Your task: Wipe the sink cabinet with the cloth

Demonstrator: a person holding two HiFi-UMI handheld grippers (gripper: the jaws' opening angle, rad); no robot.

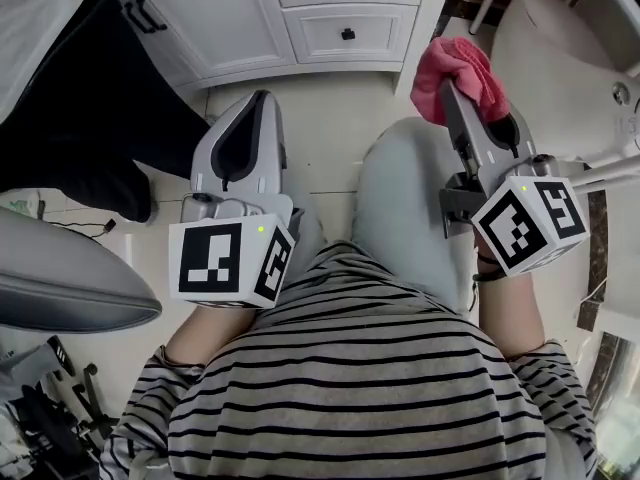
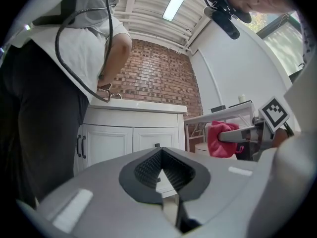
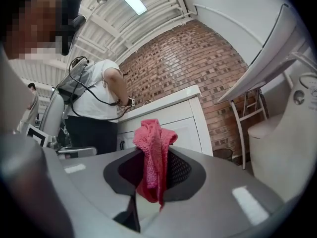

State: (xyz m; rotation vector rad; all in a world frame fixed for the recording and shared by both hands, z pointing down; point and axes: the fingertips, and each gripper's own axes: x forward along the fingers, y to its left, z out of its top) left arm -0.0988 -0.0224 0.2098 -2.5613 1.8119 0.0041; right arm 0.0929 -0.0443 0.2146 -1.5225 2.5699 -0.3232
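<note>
A pink cloth (image 1: pixel 462 71) is pinched in my right gripper (image 1: pixel 449 90), which is held up at the right over my lap. In the right gripper view the cloth (image 3: pixel 152 155) sticks up between the shut jaws and hangs down behind them. The white sink cabinet (image 1: pixel 300 18) stands ahead with doors and drawers closed; it also shows in the left gripper view (image 2: pixel 133 133) and the right gripper view (image 3: pixel 184 120). My left gripper (image 1: pixel 260 100) sits lower at the left, shut with nothing in it (image 2: pixel 159 152), apart from the cabinet.
Another person (image 1: pixel 90 118) in dark trousers stands at the cabinet's left end, hands at the sink (image 2: pixel 106 88). A white toilet (image 1: pixel 560 58) is close on the right. A small bin (image 3: pixel 224 154) sits by the brick wall. A grey curved object (image 1: pixel 60 278) is at my left.
</note>
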